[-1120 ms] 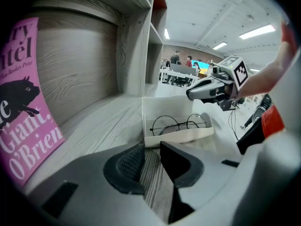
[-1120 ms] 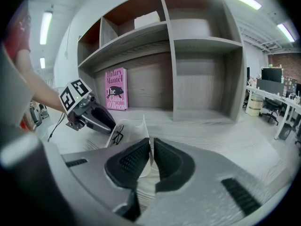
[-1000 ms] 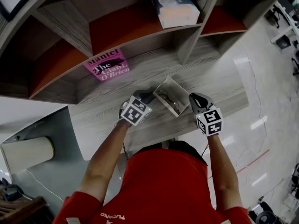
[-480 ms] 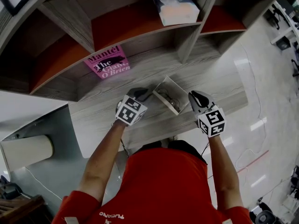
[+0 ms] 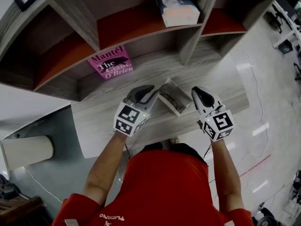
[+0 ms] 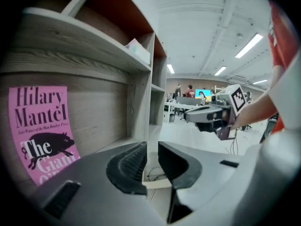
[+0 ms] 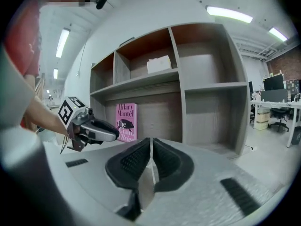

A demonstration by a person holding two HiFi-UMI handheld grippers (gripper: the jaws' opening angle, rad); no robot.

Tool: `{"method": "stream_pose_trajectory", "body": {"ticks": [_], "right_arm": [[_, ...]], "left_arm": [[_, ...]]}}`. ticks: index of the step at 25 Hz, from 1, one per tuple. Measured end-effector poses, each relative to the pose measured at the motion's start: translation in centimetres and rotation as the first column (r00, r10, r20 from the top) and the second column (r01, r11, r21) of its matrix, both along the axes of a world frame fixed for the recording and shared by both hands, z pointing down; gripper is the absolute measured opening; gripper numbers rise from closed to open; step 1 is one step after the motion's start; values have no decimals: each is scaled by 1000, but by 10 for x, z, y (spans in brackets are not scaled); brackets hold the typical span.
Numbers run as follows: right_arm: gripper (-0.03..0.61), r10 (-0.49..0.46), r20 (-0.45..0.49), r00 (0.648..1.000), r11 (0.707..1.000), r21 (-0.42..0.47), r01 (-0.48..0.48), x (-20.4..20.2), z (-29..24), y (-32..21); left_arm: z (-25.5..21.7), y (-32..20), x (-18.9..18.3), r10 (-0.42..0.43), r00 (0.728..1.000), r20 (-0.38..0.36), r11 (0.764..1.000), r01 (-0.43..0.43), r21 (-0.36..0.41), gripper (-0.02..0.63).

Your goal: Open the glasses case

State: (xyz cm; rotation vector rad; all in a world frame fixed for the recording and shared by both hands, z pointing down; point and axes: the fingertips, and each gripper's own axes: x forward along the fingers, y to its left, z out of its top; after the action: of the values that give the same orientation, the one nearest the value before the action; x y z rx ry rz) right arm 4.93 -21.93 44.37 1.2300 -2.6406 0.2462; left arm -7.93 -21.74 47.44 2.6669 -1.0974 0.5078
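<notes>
The white glasses case [image 5: 171, 97] lies open on the wooden shelf board [image 5: 108, 108], with dark glasses inside it. My left gripper [image 5: 151, 89] hangs above the case's left end. Its jaws are closing, a narrow gap still shows between the pads, and nothing is in it. In the left gripper view the case [image 6: 153, 180] shows low down through that gap in my left gripper [image 6: 151, 159]. My right gripper [image 5: 196, 91] is lifted just right of the case, apart from it. In the right gripper view my right gripper [image 7: 151, 152] has its pads together on nothing.
A pink book [image 5: 111, 62] leans against the shelf's back at the left. A tissue box [image 5: 176, 8] sits one shelf up. Upright dividers [image 5: 190, 44] stand behind the case. A white cylinder [image 5: 26, 154] lies at the lower left.
Both grippers have risen off the shelf and away from the case. The left gripper's jaws have narrowed. The case stays open where it was.
</notes>
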Motion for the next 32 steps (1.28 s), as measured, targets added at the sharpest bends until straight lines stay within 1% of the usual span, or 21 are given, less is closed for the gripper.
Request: {"method": "stream_pose_trajectory", "body": {"ticks": [5, 10, 15, 18, 22, 32], "right_arm": [[10, -24, 83, 996, 997, 78, 17, -13, -48, 8], [6, -74, 131, 989, 986, 161, 52, -26, -90, 22], [6, -111, 171, 979, 974, 215, 73, -38, -118, 38], [6, -122, 181, 976, 967, 243, 76, -44, -129, 46], [5, -131, 189, 973, 960, 270, 76, -47, -136, 54], [3, -137, 187, 973, 955, 286, 79, -41, -140, 62]], "left_arm": [[-61, 8, 9, -11, 994, -106, 992, 24, 122, 54], [-115, 18, 17, 1, 981, -194, 972, 45, 230, 38], [-156, 29, 23, 4, 968, -251, 955, 70, 287, 21], [-166, 38, 28, 24, 963, -267, 947, 63, 314, 14], [-173, 46, 33, 36, 962, -269, 937, 61, 344, 9], [-172, 55, 42, 28, 963, -267, 937, 67, 341, 9]]}}
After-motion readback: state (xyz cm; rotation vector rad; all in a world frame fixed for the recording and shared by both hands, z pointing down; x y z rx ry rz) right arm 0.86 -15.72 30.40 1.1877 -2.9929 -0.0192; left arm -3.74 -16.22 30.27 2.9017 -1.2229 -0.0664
